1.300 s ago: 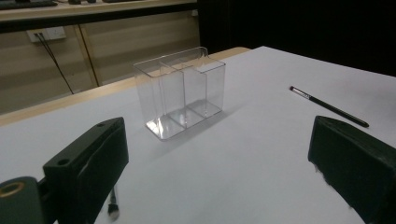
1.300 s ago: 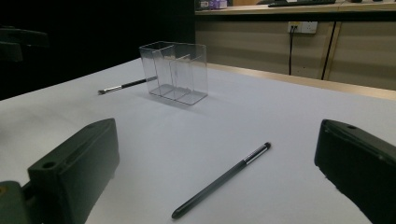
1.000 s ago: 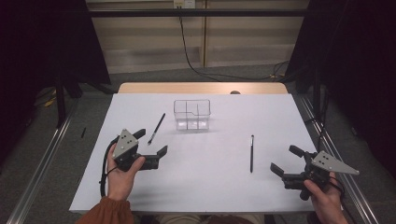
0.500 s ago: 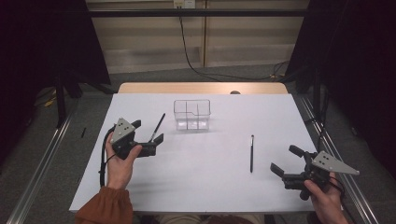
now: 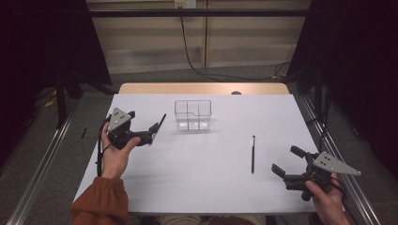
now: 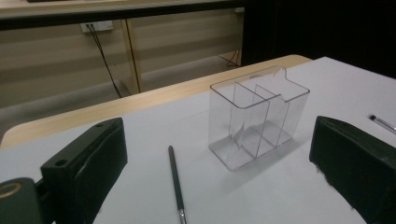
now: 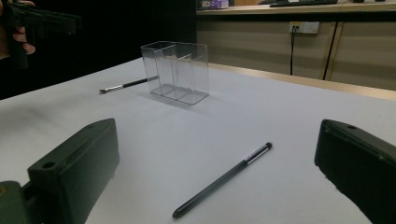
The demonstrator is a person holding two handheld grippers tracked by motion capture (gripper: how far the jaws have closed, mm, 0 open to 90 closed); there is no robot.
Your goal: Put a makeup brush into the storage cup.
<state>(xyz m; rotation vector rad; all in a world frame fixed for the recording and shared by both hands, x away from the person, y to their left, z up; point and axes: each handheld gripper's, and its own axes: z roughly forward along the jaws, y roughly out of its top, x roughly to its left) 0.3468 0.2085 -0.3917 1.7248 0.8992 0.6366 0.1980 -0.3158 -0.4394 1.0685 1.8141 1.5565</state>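
On the table's left side, the left tool (image 5: pixel 151 132) hangs wide open, empty, over the brush (image 6: pixel 175 182); lower squarely across its handle. The right tool (image 5: pixel 287 165) rests open, empty.

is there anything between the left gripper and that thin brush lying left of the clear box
Nothing visible. The left gripper is open, and the brush lies on bare white table between its jaws, apart from the clear box.
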